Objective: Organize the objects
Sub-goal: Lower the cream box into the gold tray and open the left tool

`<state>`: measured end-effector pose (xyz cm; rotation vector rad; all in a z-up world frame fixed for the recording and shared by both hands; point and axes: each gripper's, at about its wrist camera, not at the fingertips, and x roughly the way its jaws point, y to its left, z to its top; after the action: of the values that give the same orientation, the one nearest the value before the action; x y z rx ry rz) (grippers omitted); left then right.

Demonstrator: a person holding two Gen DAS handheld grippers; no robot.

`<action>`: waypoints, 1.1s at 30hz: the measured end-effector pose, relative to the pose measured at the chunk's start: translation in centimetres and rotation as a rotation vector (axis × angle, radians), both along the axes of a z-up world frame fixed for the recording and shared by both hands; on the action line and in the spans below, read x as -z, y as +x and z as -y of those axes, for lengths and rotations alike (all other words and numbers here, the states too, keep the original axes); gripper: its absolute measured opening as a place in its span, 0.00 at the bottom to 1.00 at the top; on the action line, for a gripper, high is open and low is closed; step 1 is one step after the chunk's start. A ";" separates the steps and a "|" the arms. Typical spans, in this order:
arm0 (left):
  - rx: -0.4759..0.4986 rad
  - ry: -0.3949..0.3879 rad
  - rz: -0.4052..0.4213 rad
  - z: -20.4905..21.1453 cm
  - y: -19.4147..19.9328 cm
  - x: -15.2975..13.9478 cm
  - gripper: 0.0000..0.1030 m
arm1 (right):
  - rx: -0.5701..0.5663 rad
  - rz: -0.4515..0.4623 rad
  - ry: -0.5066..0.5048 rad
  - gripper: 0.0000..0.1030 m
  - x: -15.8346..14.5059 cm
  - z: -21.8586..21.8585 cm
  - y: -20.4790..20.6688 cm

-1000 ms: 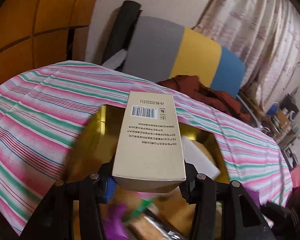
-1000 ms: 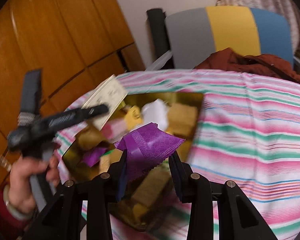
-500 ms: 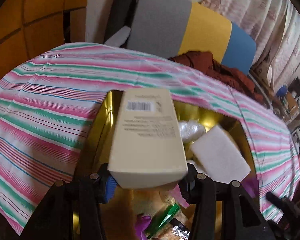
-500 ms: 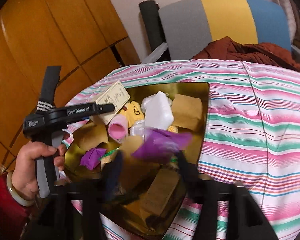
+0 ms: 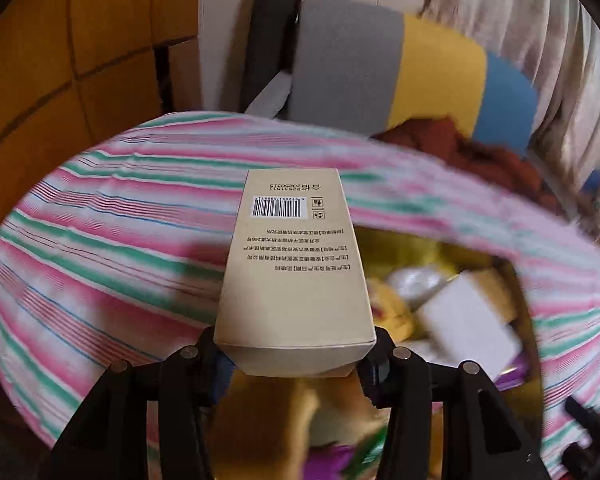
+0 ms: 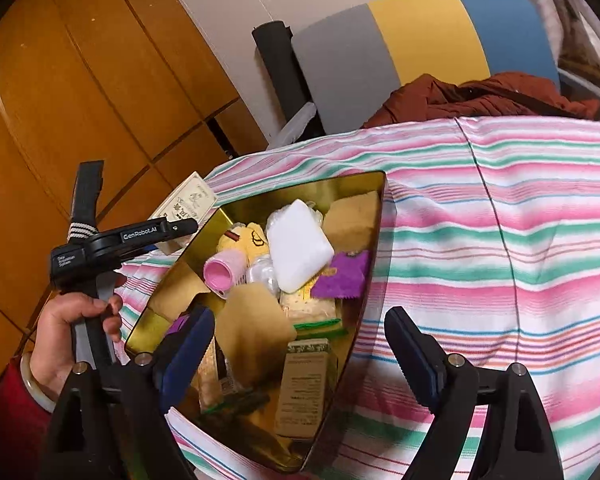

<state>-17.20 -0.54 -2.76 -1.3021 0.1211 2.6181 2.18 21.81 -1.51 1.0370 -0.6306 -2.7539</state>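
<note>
My left gripper (image 5: pixel 296 356) is shut on a beige carton (image 5: pixel 294 272) with a barcode, held over the striped cloth just left of the gold tin (image 6: pixel 300 188). The right wrist view shows that gripper (image 6: pixel 180 226) in a person's hand (image 6: pixel 66 320), with the carton (image 6: pixel 188 204) at the tin's far left corner. My right gripper (image 6: pixel 300 344) hangs over the tin's near end with its jaws opening and nothing between them. A purple packet (image 6: pixel 342 274) lies inside the tin, beside a white pad (image 6: pixel 298 248).
The tin also holds a pink cup (image 6: pixel 224 272), a yellow plush (image 6: pixel 246 240) and a green-labelled box (image 6: pixel 304 384). A striped tablecloth (image 6: pixel 500 240) covers the table. Behind it are a grey, yellow and blue chair (image 6: pixel 420 48), a brown garment (image 6: pixel 480 96) and wooden cabinets (image 6: pixel 80 80).
My right gripper opened and let go of the purple packet, which dropped into the tin. My left gripper carried the carton leftward, from above the tin to over the cloth.
</note>
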 end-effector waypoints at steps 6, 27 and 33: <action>0.091 -0.256 0.017 -2.9 -0.1 1.9 0.49 | -0.005 0.016 -0.010 0.85 0.5 0.0 0.1; 0.036 0.113 -0.049 0.7 4.2 -2.6 0.81 | 0.019 0.036 -0.035 0.86 1.0 -0.7 0.5; -0.024 0.186 -0.058 2.0 5.1 -3.4 0.73 | 0.017 0.027 -0.028 0.86 0.6 -0.4 1.0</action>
<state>-12.14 -2.50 0.63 -1.1731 -0.1267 2.6155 3.18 22.21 -2.08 1.0699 -0.6831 -2.7410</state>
